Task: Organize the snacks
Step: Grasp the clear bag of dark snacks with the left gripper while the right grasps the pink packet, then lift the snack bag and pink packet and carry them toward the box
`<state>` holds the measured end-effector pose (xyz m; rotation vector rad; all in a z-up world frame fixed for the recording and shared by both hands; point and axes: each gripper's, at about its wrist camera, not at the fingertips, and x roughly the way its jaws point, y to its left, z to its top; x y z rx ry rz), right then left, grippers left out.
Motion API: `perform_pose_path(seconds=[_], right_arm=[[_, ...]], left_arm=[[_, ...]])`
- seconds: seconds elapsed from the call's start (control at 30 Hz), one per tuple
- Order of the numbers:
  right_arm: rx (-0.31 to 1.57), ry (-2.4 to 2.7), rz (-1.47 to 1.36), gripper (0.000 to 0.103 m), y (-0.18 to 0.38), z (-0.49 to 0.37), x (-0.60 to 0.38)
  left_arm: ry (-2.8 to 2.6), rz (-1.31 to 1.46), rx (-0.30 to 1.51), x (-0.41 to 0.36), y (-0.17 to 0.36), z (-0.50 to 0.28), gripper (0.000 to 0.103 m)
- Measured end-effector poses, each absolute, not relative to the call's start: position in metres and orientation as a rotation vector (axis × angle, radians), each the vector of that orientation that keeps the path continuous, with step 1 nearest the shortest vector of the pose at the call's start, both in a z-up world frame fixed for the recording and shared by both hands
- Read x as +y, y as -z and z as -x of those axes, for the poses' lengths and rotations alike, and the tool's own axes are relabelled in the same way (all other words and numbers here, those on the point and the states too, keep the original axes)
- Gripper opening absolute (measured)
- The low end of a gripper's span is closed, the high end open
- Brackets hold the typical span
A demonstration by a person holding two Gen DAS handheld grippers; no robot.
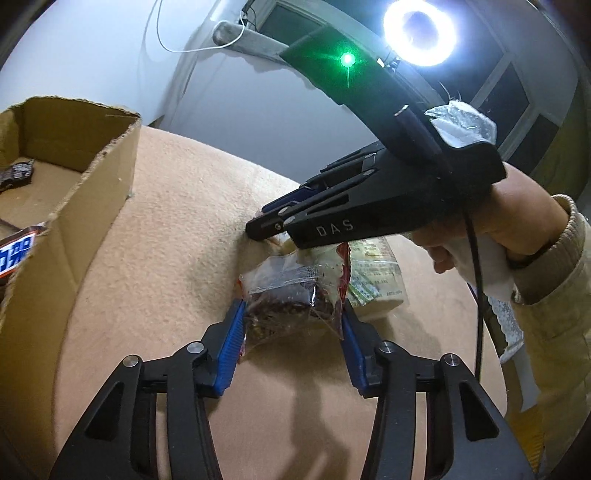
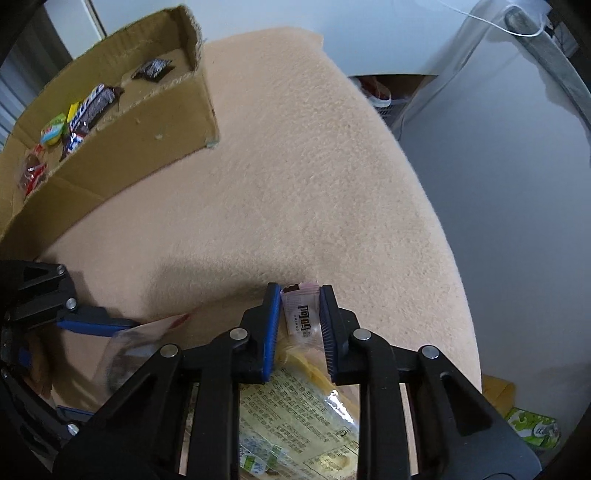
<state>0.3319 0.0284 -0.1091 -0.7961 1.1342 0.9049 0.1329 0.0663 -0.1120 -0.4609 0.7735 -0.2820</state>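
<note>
My left gripper (image 1: 291,314) has its blue pads on both sides of a clear packet of dark red snack (image 1: 291,295) lying on the beige cloth; the pads touch its edges. My right gripper (image 2: 299,317) is shut on a small pink-white candy packet (image 2: 301,314) on the cloth, over a yellow printed snack pack (image 2: 295,413). The right gripper also shows in the left wrist view (image 1: 269,229), just beyond the red packet. The cardboard box (image 2: 155,122) at the upper left holds several chocolate bars and candies.
The beige cloth-covered table (image 2: 295,166) drops off at its right and far edges. A green packet (image 2: 535,432) lies on the floor at the lower right. A ring light (image 1: 419,31) shines overhead. A white wall stands behind.
</note>
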Motion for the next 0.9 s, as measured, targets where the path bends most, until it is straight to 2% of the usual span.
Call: perform_pose_path(seconds=[0.63, 0.9], right_arm=[[0.913, -0.867, 0.569, 0.021, 0.012, -0.275, -0.031], [0.835, -0.812, 0.439, 0.022, 0.015, -0.210, -0.075]], left_arm=[[0.246, 0.418, 0.687, 0.072, 0.082, -0.089, 0.047], [0.259, 0.385, 0.642, 0.067, 0.064, -0.073, 0.047]])
